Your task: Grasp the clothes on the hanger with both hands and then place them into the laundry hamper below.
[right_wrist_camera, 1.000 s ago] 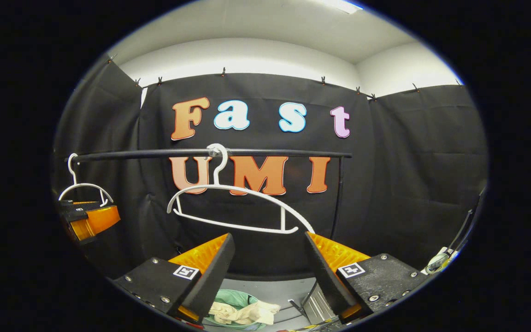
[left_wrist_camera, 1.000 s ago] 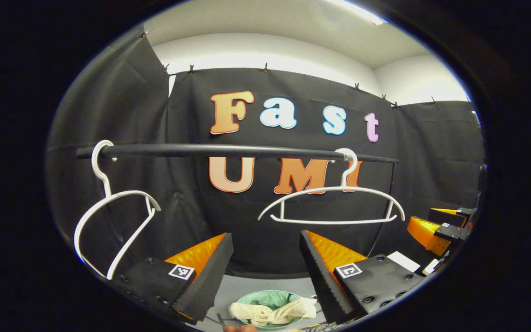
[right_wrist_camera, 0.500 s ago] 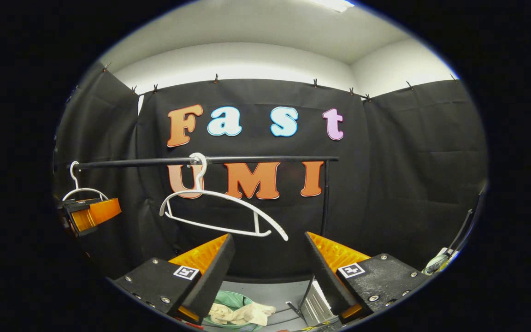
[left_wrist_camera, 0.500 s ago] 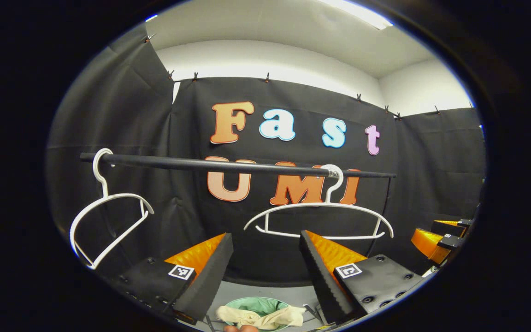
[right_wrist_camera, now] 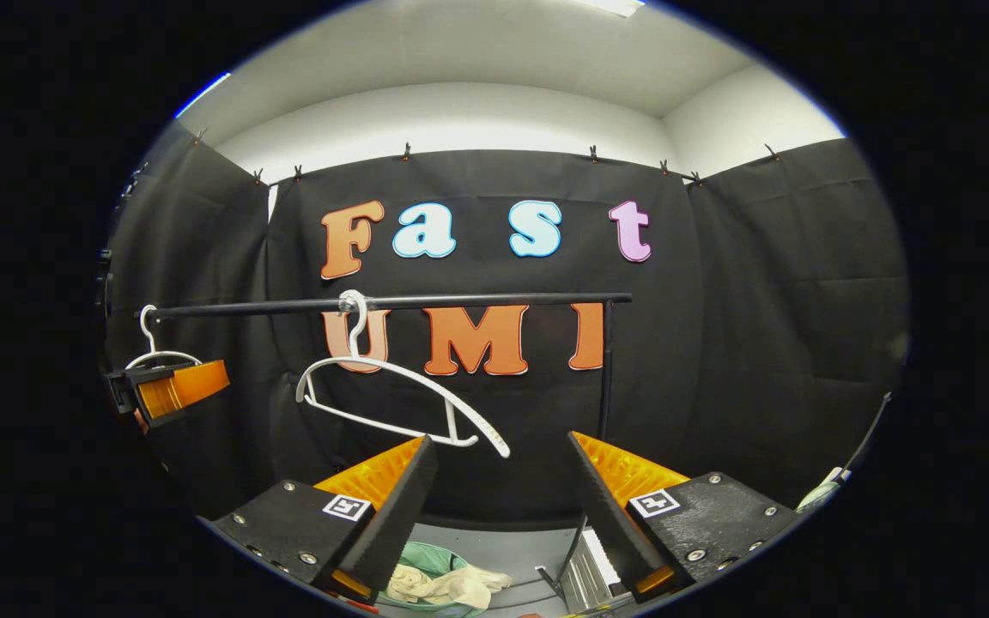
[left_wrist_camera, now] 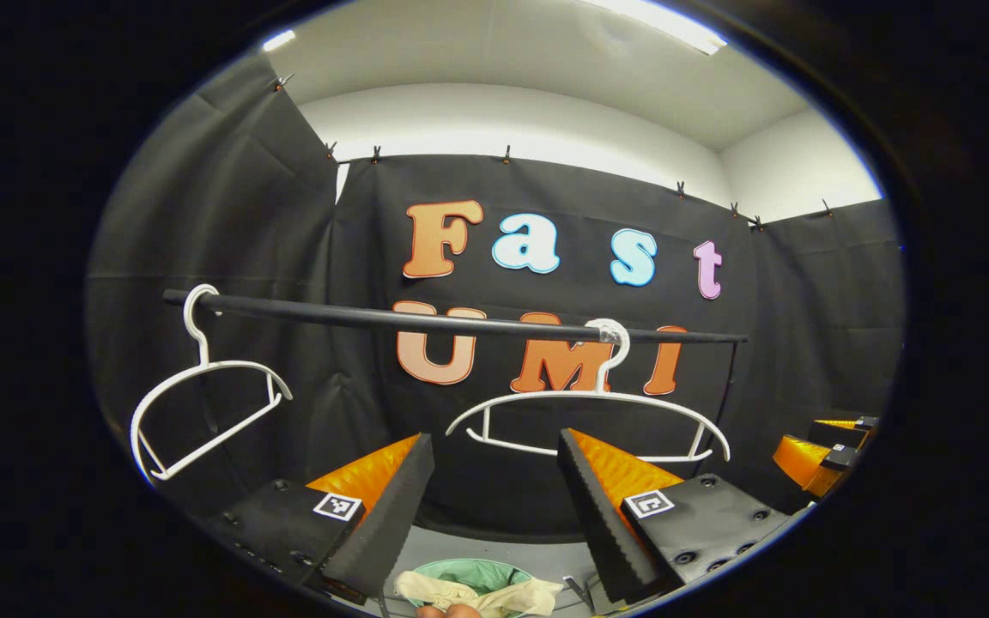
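both views face the rail (left_wrist_camera: 460, 322) from below, sharing its hangers (right_wrist_camera: 400, 399).

You get bright, even light from ceiling strips (left_wrist_camera: 662, 19); focus is sharp, fisheye bending the edges strongly.

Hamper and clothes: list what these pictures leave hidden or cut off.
- Left gripper view: the hamper and cloth are cut off by the bottom edge, flanked by the left gripper.
- Right gripper view: the right gripper finger covers the hamper's left side; its depth stays hidden.
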Available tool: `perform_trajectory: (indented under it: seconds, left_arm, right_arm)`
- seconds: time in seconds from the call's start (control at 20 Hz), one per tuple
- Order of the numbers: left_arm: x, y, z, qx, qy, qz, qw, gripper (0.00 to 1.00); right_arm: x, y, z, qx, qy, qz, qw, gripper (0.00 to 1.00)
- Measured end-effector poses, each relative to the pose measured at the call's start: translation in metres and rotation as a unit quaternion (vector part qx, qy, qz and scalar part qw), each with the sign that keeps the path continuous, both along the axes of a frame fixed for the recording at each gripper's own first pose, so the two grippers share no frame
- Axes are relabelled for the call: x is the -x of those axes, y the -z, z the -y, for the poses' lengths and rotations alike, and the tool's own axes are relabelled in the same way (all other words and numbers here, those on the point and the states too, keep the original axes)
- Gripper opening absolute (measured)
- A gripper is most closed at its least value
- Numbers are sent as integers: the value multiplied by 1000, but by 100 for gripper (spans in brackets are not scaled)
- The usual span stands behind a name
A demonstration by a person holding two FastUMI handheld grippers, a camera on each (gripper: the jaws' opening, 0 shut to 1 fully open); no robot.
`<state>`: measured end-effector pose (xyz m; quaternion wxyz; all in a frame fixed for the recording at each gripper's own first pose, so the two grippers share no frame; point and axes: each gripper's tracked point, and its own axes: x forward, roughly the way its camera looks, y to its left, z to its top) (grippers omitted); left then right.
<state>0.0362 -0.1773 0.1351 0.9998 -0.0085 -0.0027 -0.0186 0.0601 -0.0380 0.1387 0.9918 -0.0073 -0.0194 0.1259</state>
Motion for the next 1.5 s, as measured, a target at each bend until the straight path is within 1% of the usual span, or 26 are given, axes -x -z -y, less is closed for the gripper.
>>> perform_trajectory:
  seconds: [0.1,0.25,0.3,0.35,0.55,0.7,0.75,0.85,0.95,1.0,1.2,1.25,1.3,1.5]
  left_arm:
    - [2,0,2,-2,-7,3,1000,97]
    - [5,-2,6,-8,-13,8,1000,96]
    - [5,-2,7,-9,-14,9,1000,97]
    - [7,-3,10,-9,-13,10,1000,94]
    - [11,-1,12,-13,-10,6,1000,97]
    - [13,-4,9,-16,-6,7,1000,97]
    - [13,-4,8,-15,-4,6,1000,97]
    - [13,-4,-1,-13,-6,4,1000,94]
    - [14,-6,-9,-14,-7,5,1000,96]
    - [15,-9,-13,-15,-8,7,1000,94]
    - [18,-10,-27,-23,-7,7,1000,95]
    - [19,-9,-31,-25,-7,6,1000,94]
    - [19,-8,-35,-25,-7,6,1000,95]
    - [21,-7,-50,-20,-7,5,1000,95]
  right_arm:
    - [-2,-2,6,3,-7,6,1000,94]
    - [-3,-4,8,3,-15,12,1000,94]
    - [-3,-4,9,2,-18,11,1000,94]
    - [-3,-3,8,0,-21,10,1000,94]
    - [-3,4,10,-1,-22,4,1000,94]
    - [0,4,10,-3,-18,5,1000,94]
    - [1,3,8,-3,-16,7,1000,94]
    - [4,1,4,-3,-13,10,1000,94]
    - [8,1,-1,-3,-10,9,1000,94]
    - [9,-1,-5,-3,-11,11,1000,94]
    - [16,-2,-19,-7,-7,12,1000,94]
    - [18,-1,-23,-6,-8,12,1000,94]
    - [20,0,-25,-5,-5,12,1000,94]
    - [28,-1,-38,-6,-1,14,1000,94]
